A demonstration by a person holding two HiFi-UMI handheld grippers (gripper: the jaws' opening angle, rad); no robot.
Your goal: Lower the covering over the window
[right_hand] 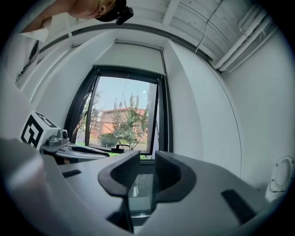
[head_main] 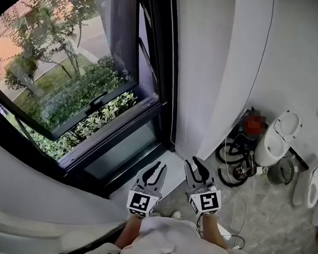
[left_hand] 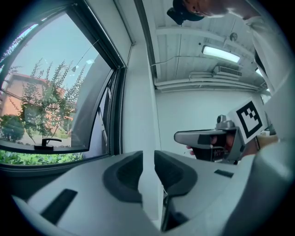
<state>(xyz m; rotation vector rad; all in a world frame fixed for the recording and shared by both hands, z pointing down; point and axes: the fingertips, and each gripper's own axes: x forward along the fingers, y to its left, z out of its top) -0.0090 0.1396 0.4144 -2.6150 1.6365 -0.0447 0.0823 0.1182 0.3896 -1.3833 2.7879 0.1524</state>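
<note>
A black-framed window (head_main: 81, 89) has its sash tilted outward, with trees and shrubs behind the glass. In the right gripper view the window (right_hand: 124, 115) stands uncovered, and a pale band (right_hand: 136, 56) runs above its top frame. A thin bead chain (head_main: 170, 71) hangs along the frame's right side. My left gripper (head_main: 154, 171) and right gripper (head_main: 196, 165) are side by side below the sill, pointing level at the window and wall. Both are open with nothing between their jaws. The left gripper view shows the right gripper (left_hand: 203, 137) beside it.
A white wall pillar (head_main: 214, 73) stands right of the window. On the floor to the right are black hoses (head_main: 232, 165), a white toilet (head_main: 277, 137), a round grey object (head_main: 281, 171) and another white fixture (head_main: 310, 185). A thin cable (head_main: 240, 201) trails across the stone floor.
</note>
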